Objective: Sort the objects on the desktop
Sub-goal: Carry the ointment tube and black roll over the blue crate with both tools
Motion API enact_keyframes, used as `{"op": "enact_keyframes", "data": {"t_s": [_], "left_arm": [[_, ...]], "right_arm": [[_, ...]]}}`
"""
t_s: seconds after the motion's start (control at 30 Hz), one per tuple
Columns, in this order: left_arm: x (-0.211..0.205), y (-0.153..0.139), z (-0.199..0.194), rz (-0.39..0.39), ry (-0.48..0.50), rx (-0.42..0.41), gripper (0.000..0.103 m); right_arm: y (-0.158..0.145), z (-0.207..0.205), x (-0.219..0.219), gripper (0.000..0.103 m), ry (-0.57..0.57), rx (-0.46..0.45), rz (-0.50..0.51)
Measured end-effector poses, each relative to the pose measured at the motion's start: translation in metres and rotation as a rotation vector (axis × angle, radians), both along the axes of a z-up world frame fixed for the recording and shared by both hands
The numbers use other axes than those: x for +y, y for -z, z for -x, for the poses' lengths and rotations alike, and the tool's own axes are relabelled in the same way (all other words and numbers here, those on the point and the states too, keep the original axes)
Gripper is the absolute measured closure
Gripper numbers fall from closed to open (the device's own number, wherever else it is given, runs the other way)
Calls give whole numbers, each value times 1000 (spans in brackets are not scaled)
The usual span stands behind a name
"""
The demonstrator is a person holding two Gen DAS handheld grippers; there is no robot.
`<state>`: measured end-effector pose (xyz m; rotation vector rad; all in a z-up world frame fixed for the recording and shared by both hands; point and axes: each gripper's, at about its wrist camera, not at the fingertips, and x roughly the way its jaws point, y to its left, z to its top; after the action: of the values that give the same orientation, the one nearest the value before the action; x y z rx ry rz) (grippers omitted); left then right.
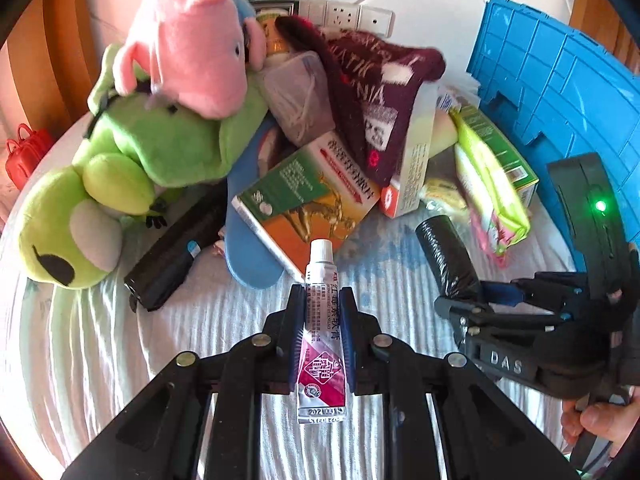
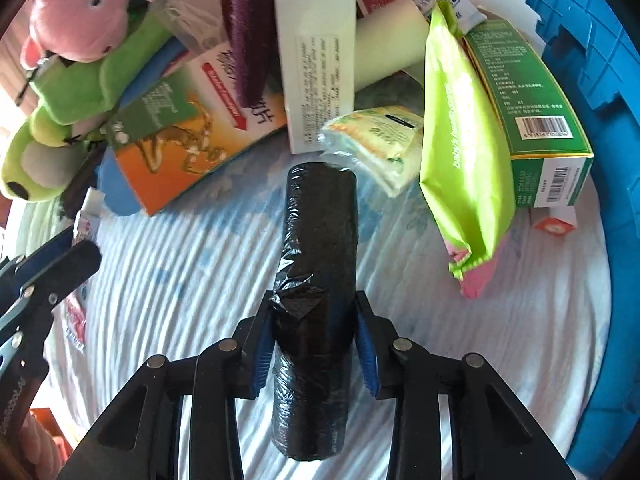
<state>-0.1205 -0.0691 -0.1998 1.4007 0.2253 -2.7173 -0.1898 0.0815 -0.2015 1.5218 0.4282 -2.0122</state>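
We see our left gripper (image 1: 320, 320) pinching a slim, glossy ointment tube (image 1: 322, 332); our right gripper (image 2: 316, 344) has its fingers clamped on a crinkly black plastic roll (image 2: 316, 280); both hang above the ribbed, pale striped cloth (image 2: 180, 272), near the hard blue crate (image 1: 560, 92); plush toys and cartons are heaped left of the crate.

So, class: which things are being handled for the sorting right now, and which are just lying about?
In hand:
- ointment tube, in left tool
- black bag roll, in right tool

Lying about:
- pink plush
- green frog plush
- blue crate
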Motion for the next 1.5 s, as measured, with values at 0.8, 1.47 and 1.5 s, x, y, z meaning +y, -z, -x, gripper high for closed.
{"op": "enact_keyframes", "data": {"t_s": [0.8, 1.47, 1.5], "left_arm": [[112, -195, -6, 100, 132, 411, 86], [307, -272, 21, 75, 309, 467, 86], [317, -276, 21, 74, 315, 467, 86]], "right_arm": [[-253, -64, 93, 67, 29, 559, 334], [-327, -21, 314, 67, 393, 850, 231], [-324, -17, 322, 67, 404, 858, 209]]}}
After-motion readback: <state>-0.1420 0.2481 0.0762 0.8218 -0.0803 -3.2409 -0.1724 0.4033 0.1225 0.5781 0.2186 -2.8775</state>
